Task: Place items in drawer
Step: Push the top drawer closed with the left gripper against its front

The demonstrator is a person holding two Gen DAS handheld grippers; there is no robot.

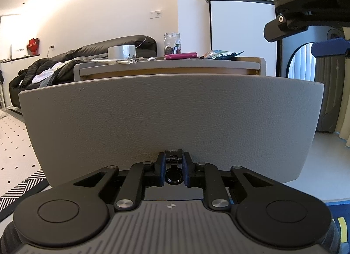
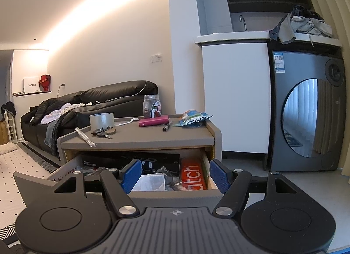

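Drawer (image 2: pixel 140 173) pulled out under tabletop (image 2: pixel 140 138), full of clutter. Left gripper (image 1: pixel 174 164) clenched on pull (image 1: pixel 174 155) at drawer front (image 1: pixel 166 122). Right gripper (image 2: pixel 172 177) released, above drawer. Tape (image 2: pixel 102 120), keys (image 2: pixel 102 133), marker (image 2: pixel 167 126), pink case (image 2: pixel 154 121) on tabletop.

I see a grey, leather-grained drawer front (image 1: pixel 153 122), a magenta case (image 2: pixel 154 121) on the grey counter (image 2: pixel 140 138), blue pads (image 2: pixel 131 174) on my right hand-held gripper (image 2: pixel 174 175), an orange box (image 2: pixel 193 174), and a black-dotted white floor (image 2: pixel 24 179).
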